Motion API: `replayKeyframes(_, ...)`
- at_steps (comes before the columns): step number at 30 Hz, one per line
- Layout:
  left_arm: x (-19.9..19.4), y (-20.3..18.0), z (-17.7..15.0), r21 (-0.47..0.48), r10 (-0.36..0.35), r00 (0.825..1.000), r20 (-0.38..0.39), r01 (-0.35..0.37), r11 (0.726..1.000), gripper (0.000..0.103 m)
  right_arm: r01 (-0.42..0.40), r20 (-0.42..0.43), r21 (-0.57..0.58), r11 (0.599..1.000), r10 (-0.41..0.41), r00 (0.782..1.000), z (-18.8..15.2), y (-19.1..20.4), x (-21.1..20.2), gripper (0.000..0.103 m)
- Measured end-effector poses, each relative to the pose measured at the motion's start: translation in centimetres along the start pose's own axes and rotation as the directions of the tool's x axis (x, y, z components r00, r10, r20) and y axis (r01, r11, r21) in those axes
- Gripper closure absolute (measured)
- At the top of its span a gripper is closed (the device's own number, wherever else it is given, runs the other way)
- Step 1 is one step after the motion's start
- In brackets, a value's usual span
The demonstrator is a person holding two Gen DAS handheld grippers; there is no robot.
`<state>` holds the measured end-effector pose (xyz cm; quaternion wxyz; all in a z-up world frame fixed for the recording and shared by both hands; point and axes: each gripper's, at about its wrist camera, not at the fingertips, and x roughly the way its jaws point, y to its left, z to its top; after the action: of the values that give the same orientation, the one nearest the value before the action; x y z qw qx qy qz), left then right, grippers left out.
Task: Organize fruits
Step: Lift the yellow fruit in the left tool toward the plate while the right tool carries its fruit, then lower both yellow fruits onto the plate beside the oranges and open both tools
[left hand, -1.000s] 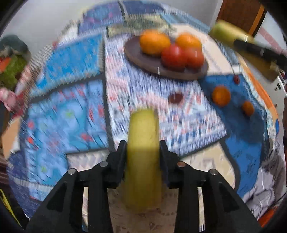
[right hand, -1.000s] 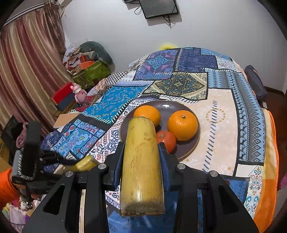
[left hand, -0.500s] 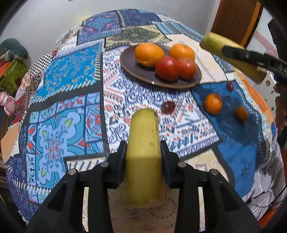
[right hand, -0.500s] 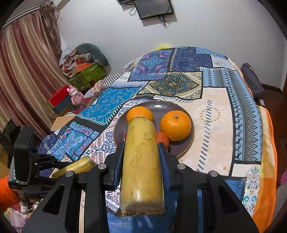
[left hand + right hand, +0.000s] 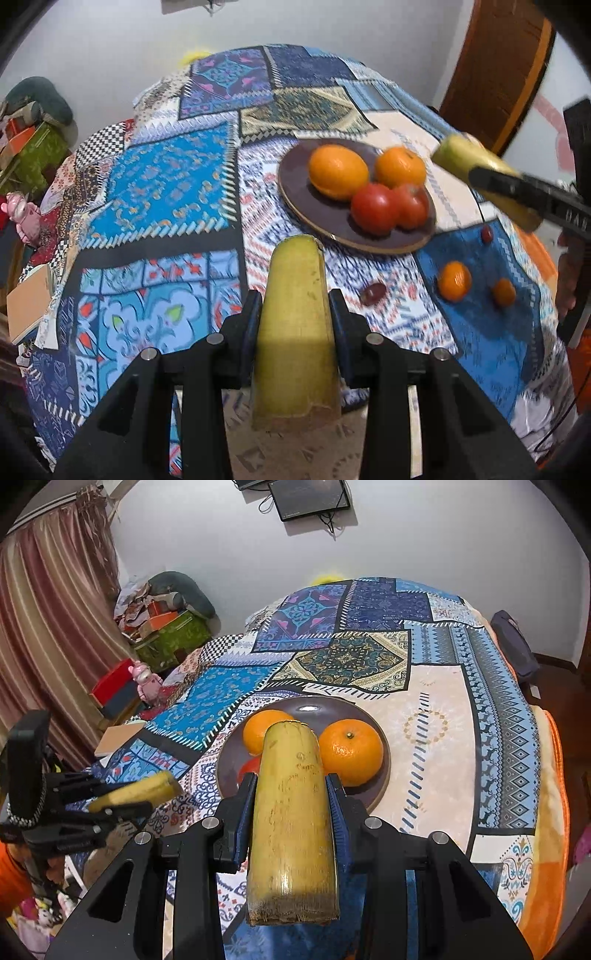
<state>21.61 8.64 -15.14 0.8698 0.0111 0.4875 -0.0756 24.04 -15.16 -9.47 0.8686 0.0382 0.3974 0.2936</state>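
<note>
1. My left gripper (image 5: 295,317) is clamped on a yellow-green stalk piece (image 5: 295,332); I call it the left stalk. Its cut end points toward the plate (image 5: 295,206).
2. My right gripper (image 5: 291,805) grips a second piece, the right stalk (image 5: 291,812), its jaws pressed to both sides. Its far end overlaps the plate's near rim in my right view.
3. Since a second ago the left view has swung: the plate sat ahead of the left stalk, and now it lies ahead and to the right. The blur of that earlier picture is mostly gone, so I judge the left hand is settling.
4. From the right view, the plate has drawn lower and closer under the right stalk, and the left gripper has come in nearer on the plate's left.
5. The plate holds two oranges (image 5: 338,171) at its far side and two tomatoes (image 5: 373,208) at its near side.
6. Loose on the quilt (image 5: 166,184), near side of the plate: a dark grape (image 5: 373,291), two small oranges (image 5: 454,280), and a small red fruit (image 5: 487,233) just off the plate's right rim, perhaps a cherry; it is too small to tell.
7. My reading: both stalks are in the air, closing on the plate from either side, not yet set down. Free room on the plate is scant; they may need laying beside it.
</note>
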Motion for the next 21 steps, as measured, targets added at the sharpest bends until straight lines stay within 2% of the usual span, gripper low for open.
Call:
replayKeyframes(12,1.9,0.4,5.2,-0.048,0.009,0.999,0.054,-0.006,0.999,0.067,0.008,0.014,-0.007,1.000,-0.007,1.000,2.1,-0.3,1.8,0.069)
replayKeyframes(21,4.6,0.8,7.9,-0.089,0.013,0.998,0.054,-0.008,0.996,0.067,0.011,0.004,-0.002,1.000,-0.011,1.000,3.3,-0.8,4.0,0.069)
